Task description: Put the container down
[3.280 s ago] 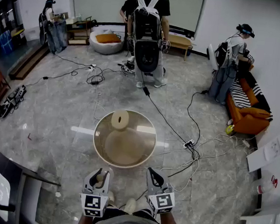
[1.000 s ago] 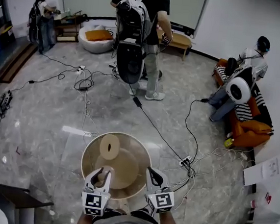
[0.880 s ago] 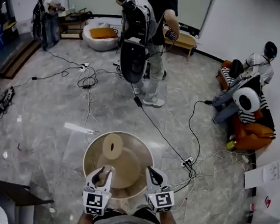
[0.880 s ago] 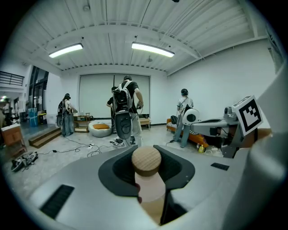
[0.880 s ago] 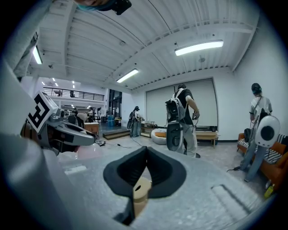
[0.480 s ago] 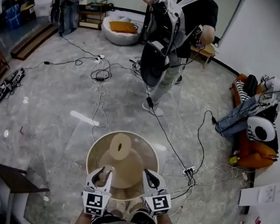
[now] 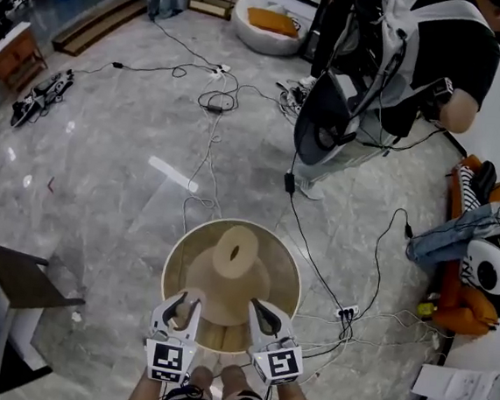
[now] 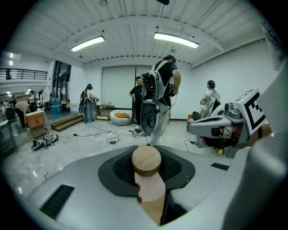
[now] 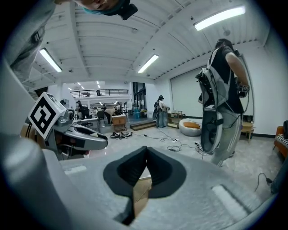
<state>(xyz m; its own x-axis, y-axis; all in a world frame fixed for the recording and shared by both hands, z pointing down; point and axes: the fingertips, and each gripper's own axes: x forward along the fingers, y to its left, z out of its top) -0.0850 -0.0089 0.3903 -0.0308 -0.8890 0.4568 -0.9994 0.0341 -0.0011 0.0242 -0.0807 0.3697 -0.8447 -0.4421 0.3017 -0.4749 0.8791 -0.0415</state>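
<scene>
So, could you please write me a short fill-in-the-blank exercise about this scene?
The left gripper and right gripper both hold the round ___.
The peg between the left gripper's jaws is made of ___.
The cushion on the white beanbag is ___.
Missing words: container; wood; orange.

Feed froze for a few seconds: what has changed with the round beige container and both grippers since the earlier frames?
The round beige container was carried across the grey marble floor toward the standing person with a backpack, now much closer. Unchanged: left gripper and right gripper stay clamped at its near rim; nothing let go.
</scene>
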